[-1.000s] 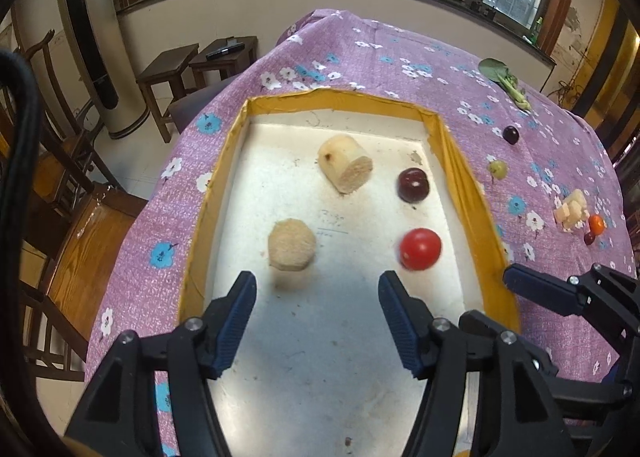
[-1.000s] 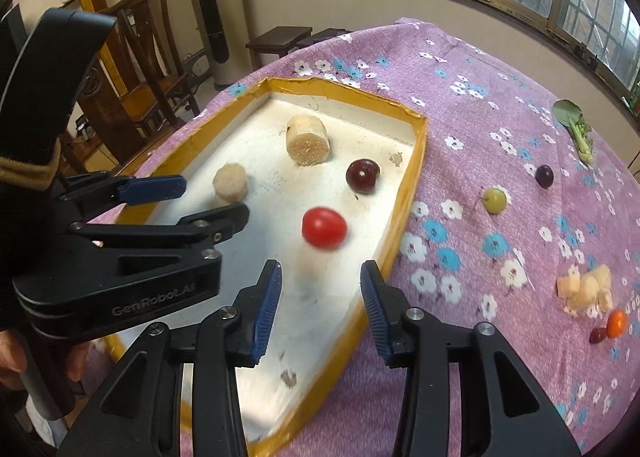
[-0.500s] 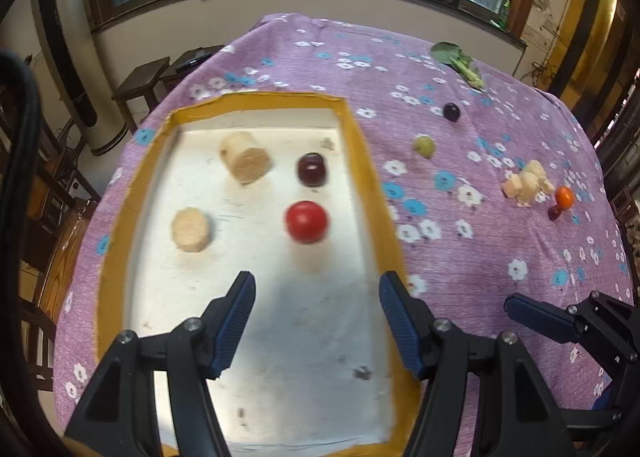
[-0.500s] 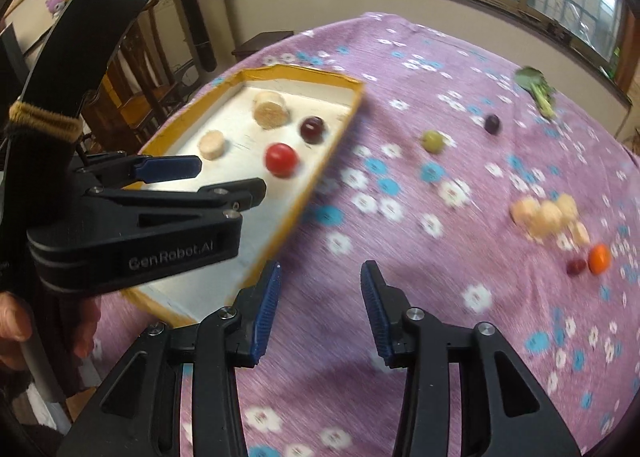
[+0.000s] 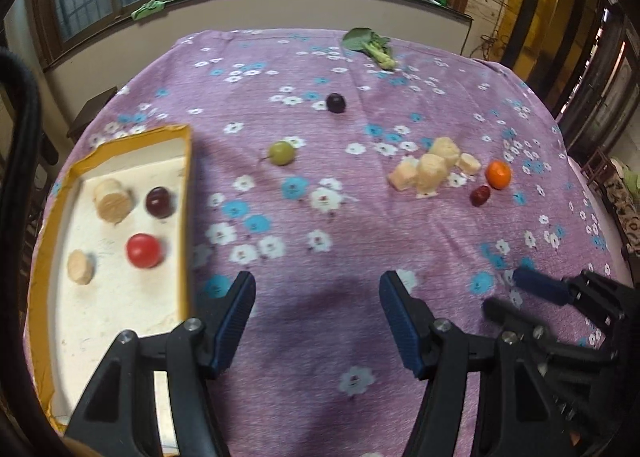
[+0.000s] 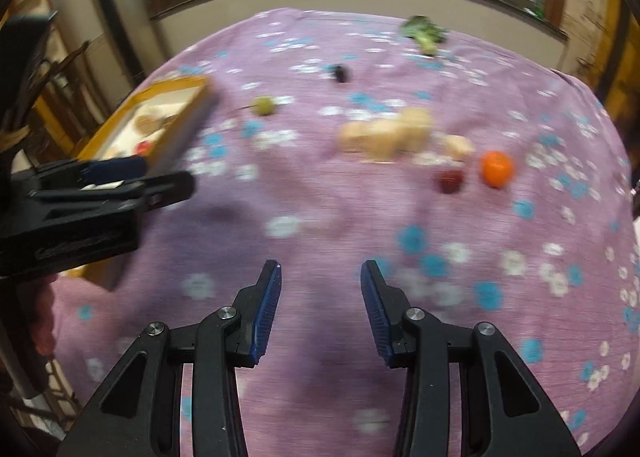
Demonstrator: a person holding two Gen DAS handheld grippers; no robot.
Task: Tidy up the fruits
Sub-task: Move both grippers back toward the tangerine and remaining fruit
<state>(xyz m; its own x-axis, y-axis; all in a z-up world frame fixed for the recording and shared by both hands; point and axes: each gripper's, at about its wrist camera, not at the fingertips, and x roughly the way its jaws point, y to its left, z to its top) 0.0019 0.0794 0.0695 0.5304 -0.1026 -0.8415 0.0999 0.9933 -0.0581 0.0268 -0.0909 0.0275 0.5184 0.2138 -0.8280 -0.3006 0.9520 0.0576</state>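
Fruit lies scattered across a purple flowered tablecloth (image 5: 360,225), part of it already gathered in a yellow-rimmed tray (image 5: 187,217) at the cloth's left side. Inside the tray sit a red tomato (image 5: 144,251), a dark plum (image 5: 159,202) and two pale round slices (image 5: 113,199), all apart from one another on the white floor of the tray.

Out on the cloth, a green grape (image 5: 281,153) rests near the tray's far corner, with a dark grape (image 5: 335,103) farther back. To the right a heap of pale chunks (image 5: 430,171) stands in a cluster, and just beside it lie a small orange fruit (image 5: 498,174) and a small dark red fruit (image 5: 479,195), close together. A leafy green vegetable (image 5: 370,45) lies at the far edge of the table, below the window wall.

The left gripper (image 5: 316,315) hangs over bare cloth just right of the tray's near end, its blue-padded jaws spread wide with nothing between them. The right gripper (image 6: 320,307) hovers over empty cloth in front of the heap and the orange fruit, well short of both; its jaws stand apart more narrowly and hold nothing. The right wrist view is blurred, and shows the left gripper at its left edge in front of the tray.
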